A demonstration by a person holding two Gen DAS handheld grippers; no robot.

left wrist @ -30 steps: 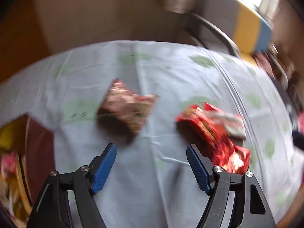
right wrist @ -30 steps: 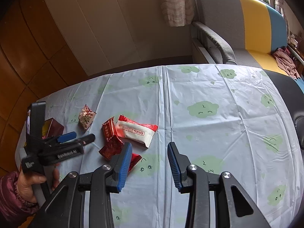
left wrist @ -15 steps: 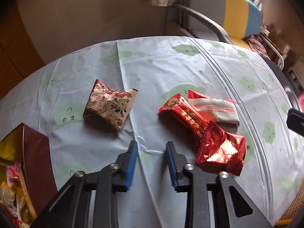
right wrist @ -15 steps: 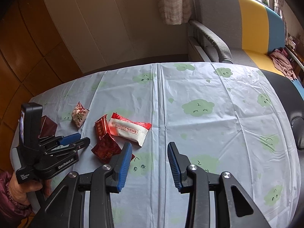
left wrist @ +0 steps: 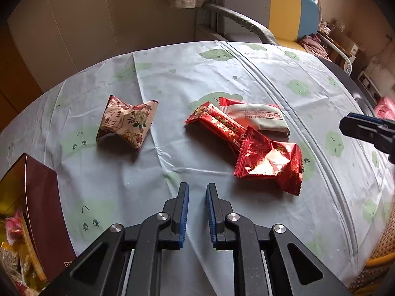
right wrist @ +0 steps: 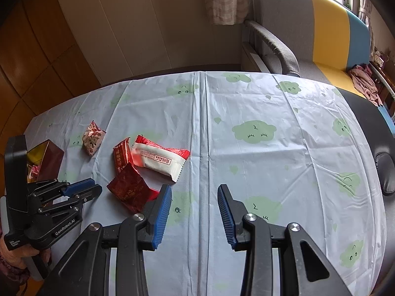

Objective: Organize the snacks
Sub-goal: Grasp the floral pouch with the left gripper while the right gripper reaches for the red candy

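Lying crinkled on smooth tablecloth (left wrist: 222, 79): glossy red foil packet (left wrist: 269, 164), floral wrapper (left wrist: 127, 120).

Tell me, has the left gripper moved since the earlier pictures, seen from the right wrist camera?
Yes. The left gripper has come nearer to the square red packet on the tablecloth, and its jaws have shut, empty.

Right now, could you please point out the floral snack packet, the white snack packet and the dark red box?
floral snack packet (left wrist: 127, 122): left wrist view, middle of its printed face.
white snack packet (left wrist: 261, 119): left wrist view, centre of its white panel.
dark red box (left wrist: 42, 197): left wrist view, its outer side wall.
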